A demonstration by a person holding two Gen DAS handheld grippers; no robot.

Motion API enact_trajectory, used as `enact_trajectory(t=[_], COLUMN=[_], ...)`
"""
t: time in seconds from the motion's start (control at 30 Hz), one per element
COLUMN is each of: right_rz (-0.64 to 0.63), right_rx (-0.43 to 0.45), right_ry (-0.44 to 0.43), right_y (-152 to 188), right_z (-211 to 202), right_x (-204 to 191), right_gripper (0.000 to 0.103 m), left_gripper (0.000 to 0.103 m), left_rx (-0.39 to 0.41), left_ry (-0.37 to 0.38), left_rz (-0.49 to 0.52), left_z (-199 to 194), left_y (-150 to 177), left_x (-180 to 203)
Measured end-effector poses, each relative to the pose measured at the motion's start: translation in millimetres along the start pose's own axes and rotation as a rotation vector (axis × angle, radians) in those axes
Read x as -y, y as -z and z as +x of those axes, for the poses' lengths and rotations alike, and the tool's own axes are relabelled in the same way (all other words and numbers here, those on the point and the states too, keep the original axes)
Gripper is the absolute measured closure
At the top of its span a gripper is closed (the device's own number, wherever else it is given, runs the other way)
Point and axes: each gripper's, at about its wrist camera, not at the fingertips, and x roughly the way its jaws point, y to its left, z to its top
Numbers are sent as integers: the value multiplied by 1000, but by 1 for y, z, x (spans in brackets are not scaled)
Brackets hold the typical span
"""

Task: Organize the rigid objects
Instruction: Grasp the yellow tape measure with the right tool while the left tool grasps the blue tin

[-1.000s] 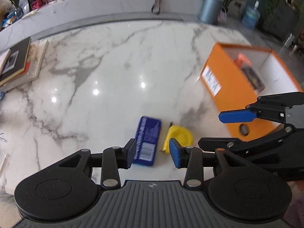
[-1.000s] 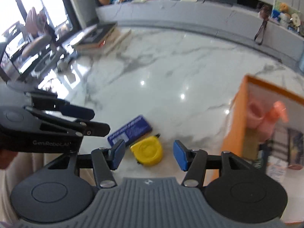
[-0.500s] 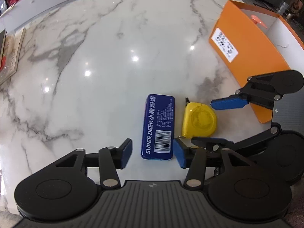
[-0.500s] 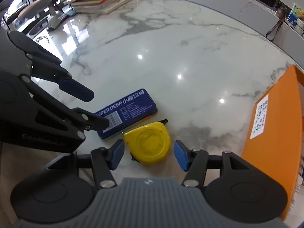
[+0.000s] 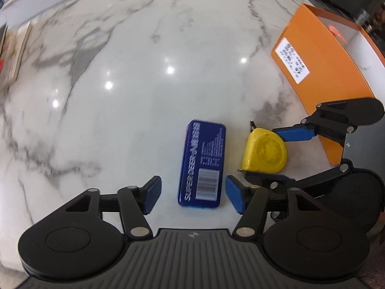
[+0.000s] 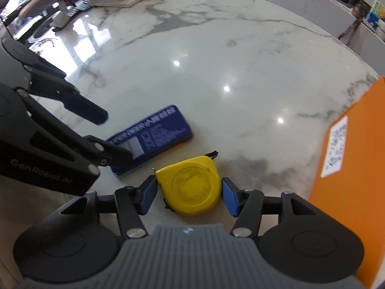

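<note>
The blue tin lies flat on the marble table, "SUPER DEER" and a barcode on its lid. The left gripper straddles its near end – jaws just opening, pads clear of it. Just beside it, the yellow tape sits between the right gripper pads – spread, seemingly not pressing. The orange box bears a white label, unreadable.

A white marble table (grey-veined) bears a blue tin, yellow tape measure, orange box.
</note>
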Motion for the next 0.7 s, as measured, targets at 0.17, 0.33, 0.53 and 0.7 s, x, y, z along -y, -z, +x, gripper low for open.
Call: enact_trajectory(t=[0.17, 0.33, 0.53, 0.7], right_rz=[28, 57, 56, 55], right_rx=[-18, -26, -23, -24], right_ry=[27, 37, 48, 50], right_y=[6, 12, 15, 14], right_z=[-2, -3, -3, -3], right_x=[10, 16, 17, 16], right_gripper=[45, 45, 44, 43], left_gripper=[21, 21, 19, 27], left_rx=[-45, -85, -95, -76], left_ry=[-44, -52, -86, -76], left_rz=[34, 36, 49, 50], left_z=[15, 27, 31, 31], left_y=[-12, -16, -19, -22], left_x=[10, 14, 17, 17])
